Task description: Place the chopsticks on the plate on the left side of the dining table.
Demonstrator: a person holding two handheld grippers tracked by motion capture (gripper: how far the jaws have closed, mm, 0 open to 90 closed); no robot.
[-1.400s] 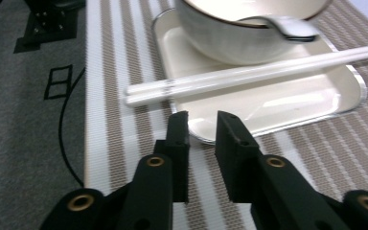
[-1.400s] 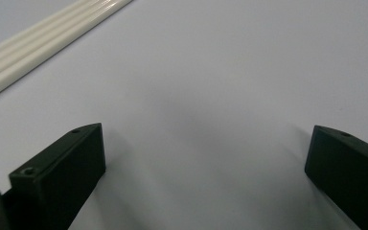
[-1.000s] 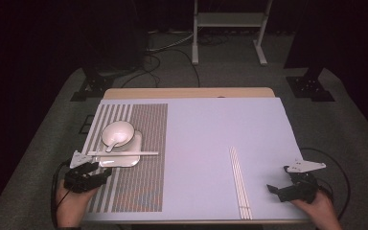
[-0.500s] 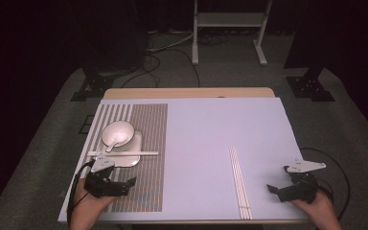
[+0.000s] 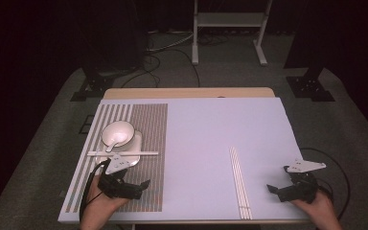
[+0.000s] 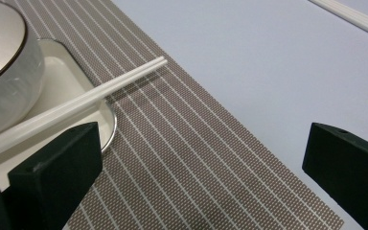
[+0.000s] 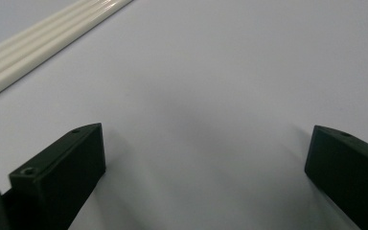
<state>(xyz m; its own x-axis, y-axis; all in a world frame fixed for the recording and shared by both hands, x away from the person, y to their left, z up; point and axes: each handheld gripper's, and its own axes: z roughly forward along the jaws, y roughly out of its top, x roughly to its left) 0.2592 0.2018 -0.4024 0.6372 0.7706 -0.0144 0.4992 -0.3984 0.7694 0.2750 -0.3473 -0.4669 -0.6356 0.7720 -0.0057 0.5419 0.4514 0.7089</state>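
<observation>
Both grippers, left gripper [image 5: 141,188] and right gripper [image 5: 274,190], have wide, empty jaws near the table's [image 5: 206,134] front edge.

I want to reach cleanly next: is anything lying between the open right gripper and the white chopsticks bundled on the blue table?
Nothing visible does. Between the right gripper and the bundle of white chopsticks lies only bare pale blue tabletop.

The tool [image 6: 203,167] has just been opening; its jaws stand wide apart with nothing between them, over the striped mat [image 6: 187,148]. On the mat's left edge sits a plate [image 6: 84,93] carrying a bowl [image 6: 5,81]. Chopsticks [image 6: 91,93] lie across the plate, tips reaching over the mat. Right of the mat lies the bare counter [image 6: 268,62].
</observation>
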